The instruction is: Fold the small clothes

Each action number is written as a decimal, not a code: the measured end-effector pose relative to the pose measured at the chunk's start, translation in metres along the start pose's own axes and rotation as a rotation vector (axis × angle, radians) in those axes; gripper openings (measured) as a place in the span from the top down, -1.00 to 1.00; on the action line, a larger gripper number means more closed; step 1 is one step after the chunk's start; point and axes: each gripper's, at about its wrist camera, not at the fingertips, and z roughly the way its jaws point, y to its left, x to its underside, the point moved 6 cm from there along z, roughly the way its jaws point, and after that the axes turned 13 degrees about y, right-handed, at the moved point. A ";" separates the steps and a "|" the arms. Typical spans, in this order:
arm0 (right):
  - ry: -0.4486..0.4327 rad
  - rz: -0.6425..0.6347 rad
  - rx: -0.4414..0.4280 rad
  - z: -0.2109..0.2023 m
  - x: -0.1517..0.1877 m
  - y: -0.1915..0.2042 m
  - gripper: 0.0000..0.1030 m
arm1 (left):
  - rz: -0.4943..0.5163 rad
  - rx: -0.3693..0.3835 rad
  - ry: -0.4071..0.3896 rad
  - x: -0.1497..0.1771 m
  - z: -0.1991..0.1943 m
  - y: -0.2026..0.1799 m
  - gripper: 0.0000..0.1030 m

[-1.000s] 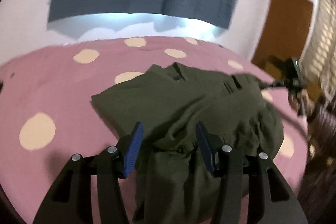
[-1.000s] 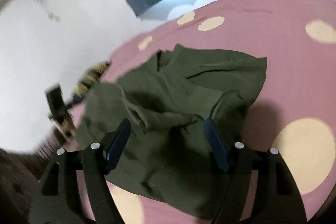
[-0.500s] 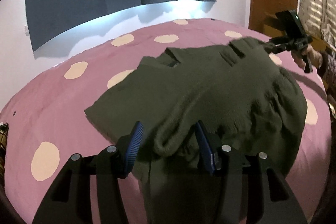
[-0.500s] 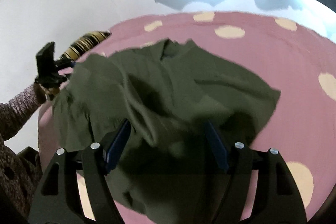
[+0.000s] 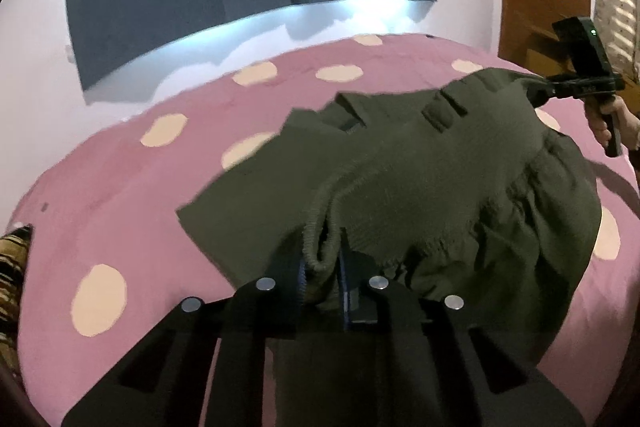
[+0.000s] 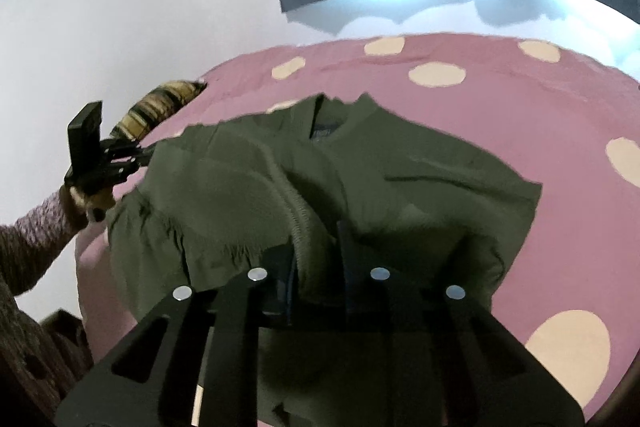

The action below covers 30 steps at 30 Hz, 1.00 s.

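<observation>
Olive-green garment (image 5: 420, 187) hangs at frame centre above the pink spotted bed (image 5: 120, 195); your left gripper (image 5: 320, 267) and right gripper (image 6: 318, 259) fingers each clamp its ribbed edge.

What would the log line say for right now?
left claw: shut on green garment | right claw: shut on green garment | garment: lifted over bedspread
</observation>
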 end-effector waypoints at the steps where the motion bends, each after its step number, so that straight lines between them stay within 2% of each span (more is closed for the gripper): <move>1: -0.011 0.004 0.005 -0.005 -0.004 0.001 0.71 | -0.008 -0.015 -0.011 -0.003 -0.005 0.001 0.76; 3: -0.031 0.026 -0.001 -0.014 -0.015 0.001 0.72 | -0.048 -0.041 -0.038 -0.015 -0.016 0.008 0.77; 6: -0.060 0.064 -0.021 -0.024 -0.036 -0.005 0.76 | -0.140 -0.030 -0.070 -0.037 -0.027 0.027 0.78; 8: -0.067 0.071 -0.007 -0.023 -0.054 -0.013 0.78 | -0.173 -0.027 -0.081 -0.054 -0.027 0.038 0.78; 11: -0.074 0.096 0.008 -0.013 -0.080 -0.029 0.80 | -0.186 -0.062 -0.074 -0.076 -0.015 0.050 0.79; 14: -0.056 0.137 0.023 0.009 -0.101 -0.052 0.81 | -0.211 -0.081 -0.042 -0.097 0.014 0.064 0.80; 16: -0.031 0.184 0.022 0.029 -0.110 -0.071 0.81 | -0.240 -0.080 0.017 -0.103 0.049 0.075 0.80; 22: 0.093 0.298 0.019 0.098 -0.109 -0.120 0.82 | -0.289 -0.113 0.172 -0.097 0.131 0.086 0.80; 30: 0.130 0.447 -0.074 0.135 -0.094 -0.152 0.83 | -0.305 -0.120 0.216 -0.090 0.164 0.093 0.79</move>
